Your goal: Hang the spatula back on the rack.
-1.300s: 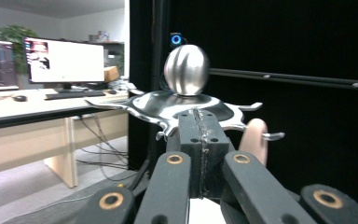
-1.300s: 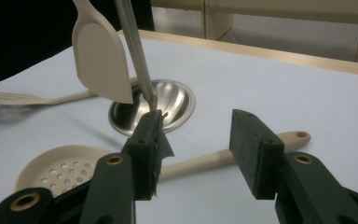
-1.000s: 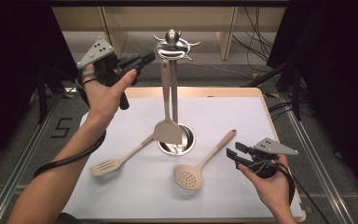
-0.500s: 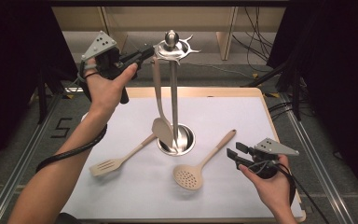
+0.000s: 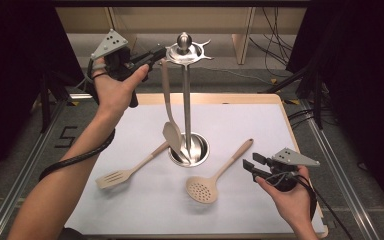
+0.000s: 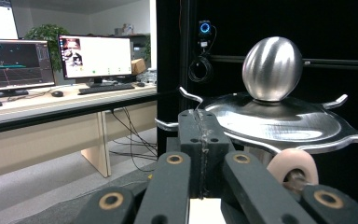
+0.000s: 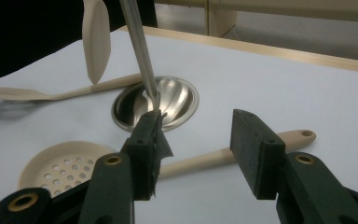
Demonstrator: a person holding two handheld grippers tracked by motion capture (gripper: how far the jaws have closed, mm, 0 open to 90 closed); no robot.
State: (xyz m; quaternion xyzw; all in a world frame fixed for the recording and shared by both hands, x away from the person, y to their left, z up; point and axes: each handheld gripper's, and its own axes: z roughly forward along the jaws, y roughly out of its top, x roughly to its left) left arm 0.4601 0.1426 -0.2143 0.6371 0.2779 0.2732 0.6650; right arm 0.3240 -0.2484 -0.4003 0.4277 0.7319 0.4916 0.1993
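Note:
A steel utensil stand [image 5: 186, 100] rises from a round base [image 5: 200, 150] at the table's middle. From a hook of its top disc [image 6: 279, 121] hangs a beige spatula [image 5: 167, 100], blade just above the base. Its handle end [image 6: 291, 167] sits on the hook right beside my left gripper [image 5: 157, 52], whose jaws are shut with nothing between them [image 6: 199, 135]. My right gripper [image 5: 252, 167] hovers open low over the front right of the table, empty [image 7: 200, 140]. Just beyond its jaws lies the handle of a beige skimmer [image 7: 214, 156].
A beige slotted turner [image 5: 125, 172] lies left of the base, and the skimmer [image 5: 215, 175] lies at its front right. White paper [image 5: 260, 120] covers the wooden table. Black curtains flank both sides; a desk with monitors [image 6: 93, 56] stands beyond.
The left gripper rose slightly beside the stand's top. The hanging spatula has swung and turned from broadside to nearly edge-on. The right gripper has kept still.

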